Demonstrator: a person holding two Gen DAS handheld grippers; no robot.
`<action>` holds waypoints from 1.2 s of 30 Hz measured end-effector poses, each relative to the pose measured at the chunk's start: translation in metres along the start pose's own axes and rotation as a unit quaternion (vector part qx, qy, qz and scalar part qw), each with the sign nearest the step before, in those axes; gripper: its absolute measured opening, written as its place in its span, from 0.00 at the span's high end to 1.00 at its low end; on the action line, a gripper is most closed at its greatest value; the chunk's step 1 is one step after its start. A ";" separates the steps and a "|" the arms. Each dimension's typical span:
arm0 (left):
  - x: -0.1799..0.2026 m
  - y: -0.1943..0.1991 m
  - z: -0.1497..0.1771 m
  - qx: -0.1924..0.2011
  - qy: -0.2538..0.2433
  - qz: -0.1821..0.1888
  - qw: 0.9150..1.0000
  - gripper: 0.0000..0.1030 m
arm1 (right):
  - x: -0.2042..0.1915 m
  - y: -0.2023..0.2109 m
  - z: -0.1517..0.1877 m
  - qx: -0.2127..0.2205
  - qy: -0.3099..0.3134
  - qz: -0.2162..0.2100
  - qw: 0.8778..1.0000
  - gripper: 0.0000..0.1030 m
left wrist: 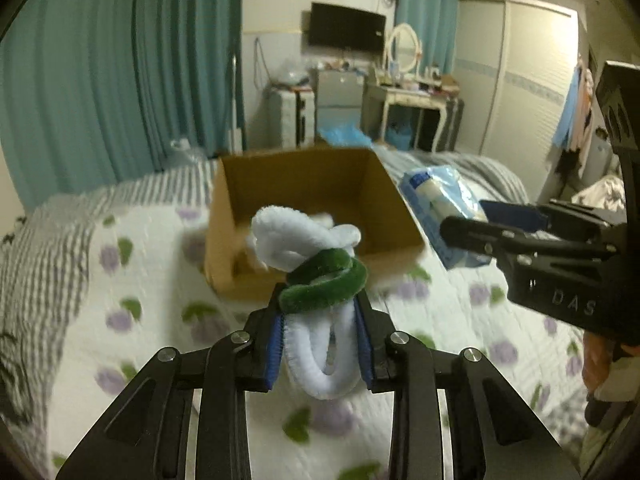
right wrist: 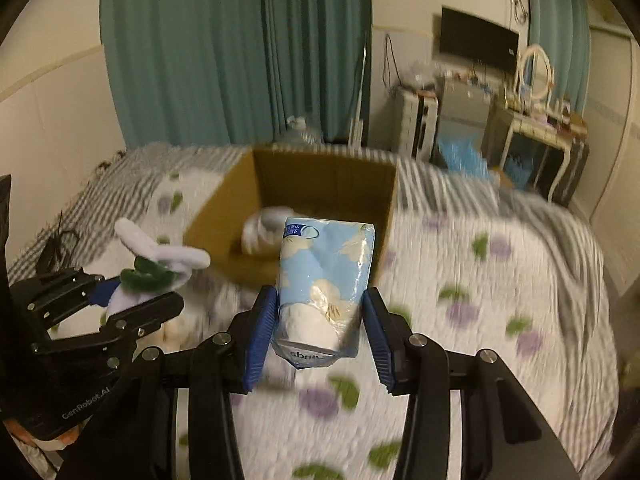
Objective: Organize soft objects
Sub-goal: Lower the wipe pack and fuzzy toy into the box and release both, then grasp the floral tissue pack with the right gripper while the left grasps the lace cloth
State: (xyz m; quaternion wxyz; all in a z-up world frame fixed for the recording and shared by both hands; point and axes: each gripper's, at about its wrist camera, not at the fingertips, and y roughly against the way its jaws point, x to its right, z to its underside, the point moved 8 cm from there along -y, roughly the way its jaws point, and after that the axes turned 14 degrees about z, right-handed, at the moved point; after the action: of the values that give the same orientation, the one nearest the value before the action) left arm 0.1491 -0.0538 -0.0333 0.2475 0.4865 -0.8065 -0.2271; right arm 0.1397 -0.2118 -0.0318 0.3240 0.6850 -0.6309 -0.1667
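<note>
the left gripper (left wrist: 320,344) sits closest to its lens, its 2 blue-padded fingers (left wrist: 276,354) closed narrowly on a white fuzzy loop toy (left wrist: 320,344) wound with a green band (left wrist: 324,284); the toy's long axis runs forward along the fingers, its free white end pointing at the cardboard box (left wrist: 296,176). the right gripper (right wrist: 320,332) is clamped at mid width on a light-blue tissue pack (right wrist: 326,276), gripped near its lower end, so the pack stands tall and leans toward the same box (right wrist: 324,176).

both loads hang above the flowered quilt (left wrist: 120,280), not touching it. the box lies straight ahead of each claw, open top facing up, with 1 pale soft item (right wrist: 260,232) already inside. from the left view the toy's tip overlaps the near wall of the box, while the pack sits off beside the box's right wall, so the left hand looks nearer to a drop. the coming move probably means carrying each load forward over the near rim before letting go.
</note>
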 end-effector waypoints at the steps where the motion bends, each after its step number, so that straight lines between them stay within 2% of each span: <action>1: -0.004 -0.003 -0.008 0.003 -0.004 -0.002 1.000 0.71 | 0.000 -0.003 -0.017 0.009 0.002 0.000 1.000 0.57; 5: -0.021 -0.025 -0.040 0.017 -0.021 -0.020 0.999 0.71 | -0.001 -0.027 -0.063 0.023 0.001 0.004 1.000 0.57; 8: -0.036 -0.050 -0.057 0.018 -0.028 -0.023 0.999 0.71 | -0.001 -0.052 -0.085 0.030 -0.004 0.010 0.999 0.57; 11: -0.048 -0.079 -0.062 0.006 -0.027 -0.020 0.999 0.71 | 0.000 -0.083 -0.092 0.023 -0.019 0.008 1.000 0.57; 15: -0.068 -0.122 -0.053 -0.031 -0.017 -0.030 0.999 0.71 | -0.003 -0.125 -0.089 -0.004 -0.017 0.008 1.000 0.57; 19: -0.072 -0.134 -0.047 -0.036 -0.014 -0.026 0.999 0.70 | -0.002 -0.155 -0.083 -0.024 -0.024 0.009 0.999 0.56; 21: -0.070 -0.136 -0.048 -0.037 -0.018 -0.022 0.999 0.68 | -0.001 -0.161 -0.080 -0.022 -0.024 0.005 0.999 0.52; 23: -0.069 -0.137 -0.050 -0.044 -0.033 -0.036 0.998 0.68 | 0.001 -0.160 -0.079 -0.010 -0.031 -0.003 0.999 0.34; 26: -0.066 -0.130 -0.053 -0.039 -0.044 -0.042 0.997 0.47 | 0.003 -0.152 -0.078 -0.003 -0.036 -0.012 0.999 0.23; 28: -0.064 -0.115 -0.057 -0.024 -0.041 -0.045 0.998 0.31 | 0.006 -0.142 -0.079 0.000 -0.032 0.000 0.999 0.21; 31: -0.058 -0.089 -0.068 -0.006 -0.040 -0.047 0.998 0.30 | 0.013 -0.121 -0.082 0.010 -0.030 0.013 0.999 0.16; 35: -0.047 -0.040 -0.086 0.030 -0.028 -0.062 0.997 0.30 | 0.029 -0.073 -0.087 0.026 -0.044 0.022 0.998 0.11; 36: -0.041 -0.023 -0.091 0.044 -0.028 -0.055 0.997 0.26 | 0.032 -0.060 -0.089 0.032 -0.046 0.025 0.998 0.11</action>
State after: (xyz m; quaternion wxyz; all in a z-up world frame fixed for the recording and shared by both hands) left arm 0.2378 -0.0381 0.0164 0.1901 0.5343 -0.7942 -0.2183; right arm 0.2471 -0.2223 0.0002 0.2770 0.6706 -0.6669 -0.1699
